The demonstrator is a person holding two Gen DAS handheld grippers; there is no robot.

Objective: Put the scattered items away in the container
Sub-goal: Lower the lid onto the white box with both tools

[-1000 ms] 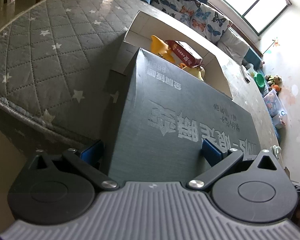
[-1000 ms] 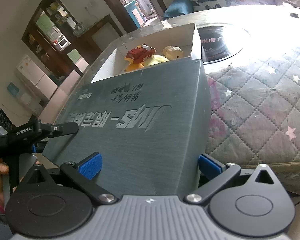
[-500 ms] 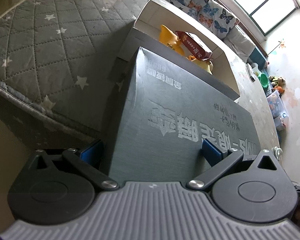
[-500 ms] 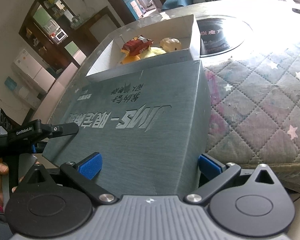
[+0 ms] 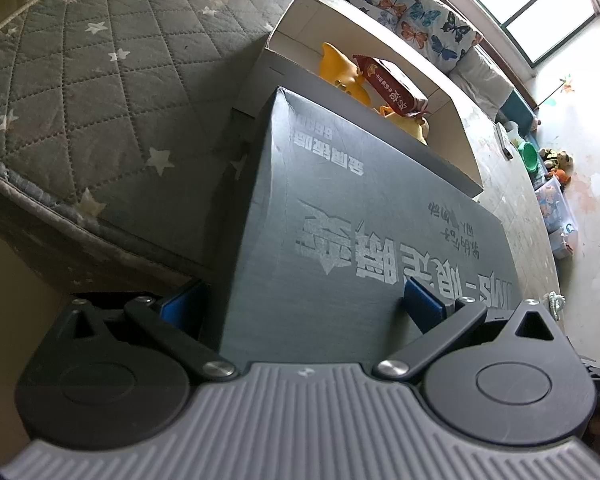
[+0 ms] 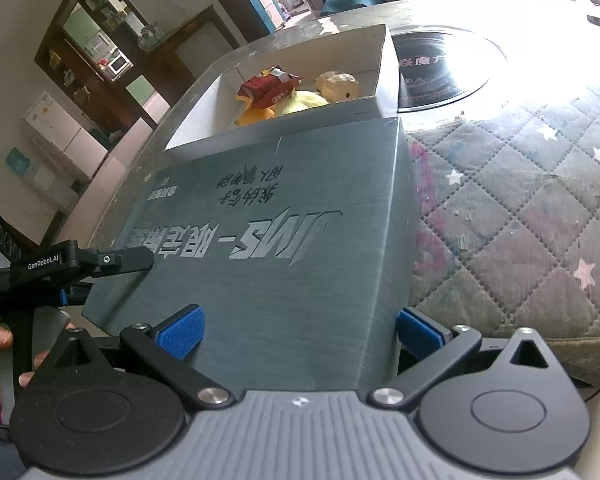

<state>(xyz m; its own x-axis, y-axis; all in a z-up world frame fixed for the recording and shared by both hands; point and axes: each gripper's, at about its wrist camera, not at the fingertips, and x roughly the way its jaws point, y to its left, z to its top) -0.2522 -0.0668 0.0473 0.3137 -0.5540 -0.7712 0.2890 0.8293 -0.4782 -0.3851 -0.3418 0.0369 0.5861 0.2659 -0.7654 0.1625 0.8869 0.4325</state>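
Here, in the left wrist view, the left hand-held gripper point(image 5: 302, 306) clamps the grey lid point(image 5: 364, 224) (printed side up) in front of the white box point(image 5: 300, 20). In the right wrist view, the right hand-held gripper point(image 6: 296, 332) grips the lid's other corner; snack packet point(image 6: 270, 86) and yellow toys point(image 6: 300, 104) lie inside the box.

Matt grey cardboard lid point(image 5: 364, 216), quilted cloth cover point(image 5: 100, 92), glossy snack packet point(image 5: 392, 88).

I'm seeing a dark grey lid point(image 5: 364, 240) with silver lettering, a white box point(image 6: 384, 76), and a star-patterned grey quilt point(image 5: 100, 100).
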